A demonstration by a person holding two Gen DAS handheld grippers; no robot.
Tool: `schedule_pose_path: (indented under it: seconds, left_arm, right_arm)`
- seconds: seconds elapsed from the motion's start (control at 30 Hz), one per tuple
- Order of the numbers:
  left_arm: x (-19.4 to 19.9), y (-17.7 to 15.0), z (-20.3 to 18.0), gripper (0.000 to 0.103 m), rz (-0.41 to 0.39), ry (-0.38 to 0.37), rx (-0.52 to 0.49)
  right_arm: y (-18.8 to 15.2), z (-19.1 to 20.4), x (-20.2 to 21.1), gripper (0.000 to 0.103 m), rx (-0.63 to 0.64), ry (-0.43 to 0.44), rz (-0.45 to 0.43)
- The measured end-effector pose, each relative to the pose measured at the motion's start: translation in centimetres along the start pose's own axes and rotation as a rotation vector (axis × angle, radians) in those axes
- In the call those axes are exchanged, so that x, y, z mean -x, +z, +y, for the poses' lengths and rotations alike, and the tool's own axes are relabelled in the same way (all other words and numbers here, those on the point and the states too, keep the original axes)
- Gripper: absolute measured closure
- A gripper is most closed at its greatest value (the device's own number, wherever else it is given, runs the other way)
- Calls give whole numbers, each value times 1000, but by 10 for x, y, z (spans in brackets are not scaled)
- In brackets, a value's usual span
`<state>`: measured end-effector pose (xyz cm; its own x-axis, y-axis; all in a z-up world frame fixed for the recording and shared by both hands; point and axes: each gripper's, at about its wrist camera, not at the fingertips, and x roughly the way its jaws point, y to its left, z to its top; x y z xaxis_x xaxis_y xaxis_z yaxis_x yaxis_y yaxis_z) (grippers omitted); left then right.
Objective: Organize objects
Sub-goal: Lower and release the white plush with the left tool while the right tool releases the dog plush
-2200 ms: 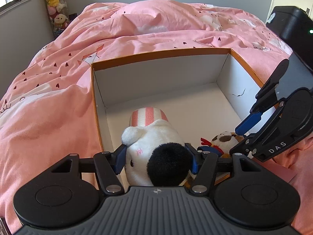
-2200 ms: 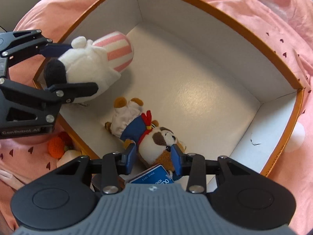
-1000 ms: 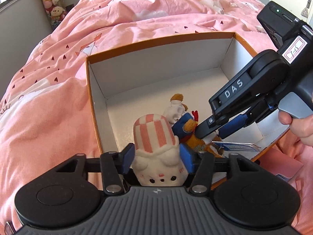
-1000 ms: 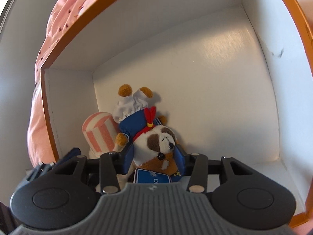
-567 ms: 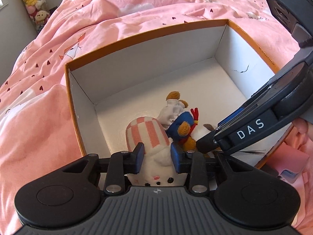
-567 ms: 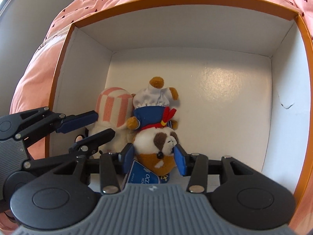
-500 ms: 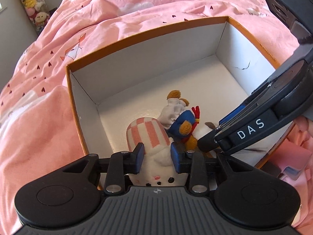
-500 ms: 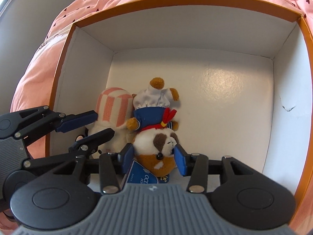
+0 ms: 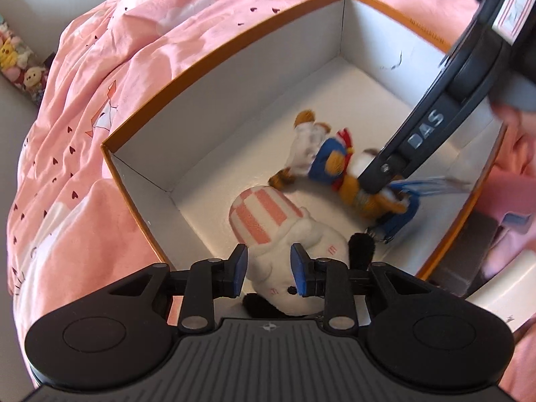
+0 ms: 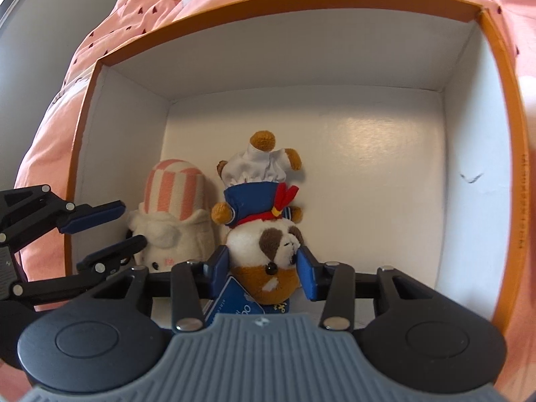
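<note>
Both plush toys now lie inside the box (image 10: 469, 127) on the pink bed (image 9: 100, 100). Left hand-held gripper (image 9: 268, 269), jaws narrowed, clasps the striped plush (image 9: 264, 214); right hand-held gripper (image 10: 263, 264) grips the sailor dog plush (image 10: 264, 234).

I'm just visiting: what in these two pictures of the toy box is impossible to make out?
- Blue tag, right wrist view: lettering partly covered by the right claw.
- Dog plush, left wrist view: face blurred, behind the right claw.
- Shelf toys, left wrist view: tiny, cut by the edge.
- Right hand, left wrist view: blurred.
</note>
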<state>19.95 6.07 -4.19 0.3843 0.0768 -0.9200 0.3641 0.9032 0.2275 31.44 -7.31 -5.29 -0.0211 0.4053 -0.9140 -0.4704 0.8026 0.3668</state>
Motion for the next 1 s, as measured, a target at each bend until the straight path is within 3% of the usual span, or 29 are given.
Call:
schedule_pose_path:
  seconds: [0.13, 0.23, 0.3, 0.4, 0.53, 0.67, 0.8, 0.9, 1.0]
  left_arm:
    - [-3, 9, -4, 59, -4, -25, 0]
    - [-10, 16, -4, 40, -2, -45, 23]
    - [-16, 20, 1, 29, 22, -88, 77]
    - [-24, 23, 11, 25, 48, -131, 177]
    - [-30, 21, 18, 27, 65, -181, 246]
    - [-36, 21, 29, 38, 75, -233, 353]
    - [-30, 24, 30, 44, 125, -204, 385]
    - [-23, 25, 25, 46, 156, -163, 349]
    - [-18, 26, 20, 46, 180, -110, 312]
  right_arm:
    - [-2, -4, 2, 54, 9, 1, 9]
    - [-4, 0, 6, 54, 43, -5, -1]
    - [-4, 1, 7, 54, 55, -3, 0]
    - [-5, 0, 6, 54, 61, 1, 8]
    - [-4, -6, -3, 52, 46, 32, 26]
    - [0, -20, -9, 50, -27, 97, 47]
    - [4, -26, -15, 50, -76, 148, 36]
    - [4, -20, -17, 59, -63, 181, 50]
    - [4, -10, -21, 59, -44, 193, 67]
